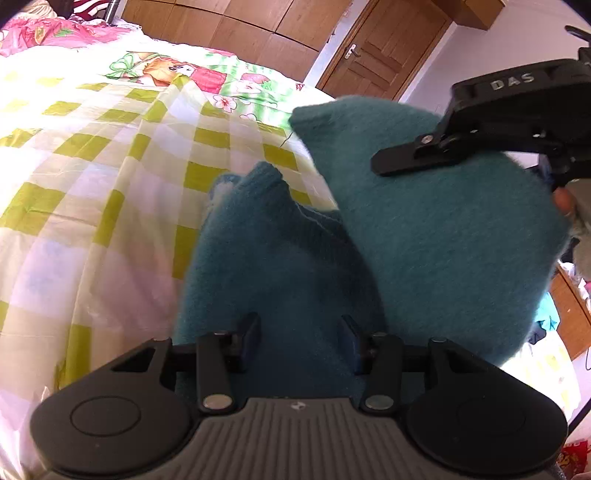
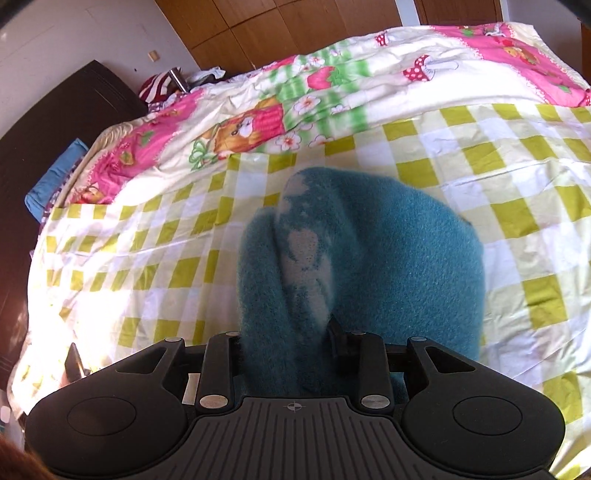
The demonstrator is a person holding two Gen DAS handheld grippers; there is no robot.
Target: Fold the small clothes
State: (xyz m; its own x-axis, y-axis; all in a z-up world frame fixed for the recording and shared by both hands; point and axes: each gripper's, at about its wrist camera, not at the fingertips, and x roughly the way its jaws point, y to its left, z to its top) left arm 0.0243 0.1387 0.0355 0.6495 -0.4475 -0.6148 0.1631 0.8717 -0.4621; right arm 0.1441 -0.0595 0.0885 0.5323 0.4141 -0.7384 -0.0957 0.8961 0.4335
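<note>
A fuzzy teal knit garment (image 1: 424, 229) is held above the bed's yellow-checked sheet (image 1: 92, 147). My left gripper (image 1: 301, 332) has its fingers on either side of a bunched fold of the teal fabric and grips it. My right gripper (image 1: 384, 166) comes in from the upper right of the left wrist view, pinching another part of the garment. In the right wrist view the right gripper (image 2: 288, 339) is shut on the teal garment (image 2: 388, 266), which hangs forward and shows a pale grey patch (image 2: 303, 251).
The bed carries a pink and green cartoon quilt (image 2: 332, 85) at its far side. A dark headboard (image 2: 55, 122) and a blue cloth (image 2: 55, 177) stand at the left. Wooden wardrobe doors (image 1: 229, 26) and a wooden door (image 1: 388, 55) are behind the bed.
</note>
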